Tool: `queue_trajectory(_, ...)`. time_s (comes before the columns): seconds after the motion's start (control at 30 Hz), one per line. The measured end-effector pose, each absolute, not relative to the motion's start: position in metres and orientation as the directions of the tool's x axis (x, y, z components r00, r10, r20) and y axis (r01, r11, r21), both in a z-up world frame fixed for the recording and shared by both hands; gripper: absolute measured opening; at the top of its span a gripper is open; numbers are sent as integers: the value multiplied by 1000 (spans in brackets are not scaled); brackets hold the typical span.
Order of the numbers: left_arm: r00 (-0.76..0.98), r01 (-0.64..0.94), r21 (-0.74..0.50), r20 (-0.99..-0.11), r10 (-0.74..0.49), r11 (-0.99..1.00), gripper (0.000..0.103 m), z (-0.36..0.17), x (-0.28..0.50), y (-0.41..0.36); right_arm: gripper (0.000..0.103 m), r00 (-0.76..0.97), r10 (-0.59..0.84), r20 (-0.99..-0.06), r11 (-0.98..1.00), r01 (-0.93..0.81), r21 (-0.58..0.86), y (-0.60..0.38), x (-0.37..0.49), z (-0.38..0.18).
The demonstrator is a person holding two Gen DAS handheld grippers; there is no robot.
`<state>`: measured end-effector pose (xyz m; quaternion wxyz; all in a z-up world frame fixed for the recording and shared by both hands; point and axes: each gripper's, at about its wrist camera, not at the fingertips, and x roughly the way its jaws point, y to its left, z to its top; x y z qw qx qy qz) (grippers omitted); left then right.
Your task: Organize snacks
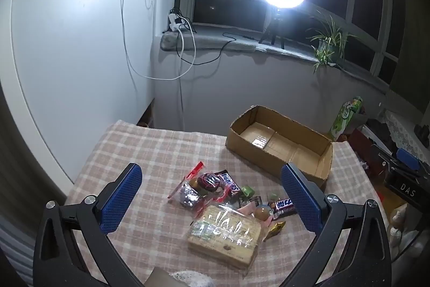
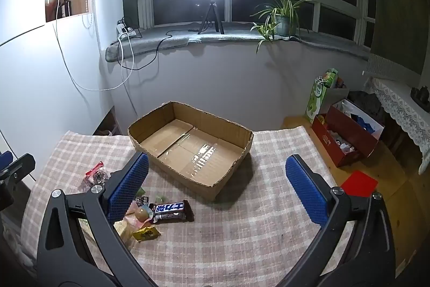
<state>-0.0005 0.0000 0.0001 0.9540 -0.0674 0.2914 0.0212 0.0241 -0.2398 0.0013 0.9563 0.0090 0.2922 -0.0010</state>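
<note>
left tongs [image 1: 212, 195] wide, tilted down | right tongs [image 2: 217, 187] likewise

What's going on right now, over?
Both grippers, left gripper and right gripper, open, empty. Snacks piled on tablecloth; cardboard box empty. Nothing blocking.

Left claw [image 1: 212, 199], right claw [image 2: 217, 188]: black angular arms, blue dimpled pads, silver round screws.

box [image 2: 188, 149]: matt brown cardboard | tablecloth [image 2: 242, 233]: checked woven cloth | snack wrappers [image 1: 228, 187]: glossy plastic | gripper pads [image 1: 121, 198]: dimpled blue
</note>
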Motion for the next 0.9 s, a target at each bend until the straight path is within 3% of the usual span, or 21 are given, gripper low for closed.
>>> queue_trajectory(0.9, 817, -71, -98, -576, 2, 993, 102, 0, -2, -4, 103, 821, 1, -571, 1000, 9, 14, -241, 21, -7)
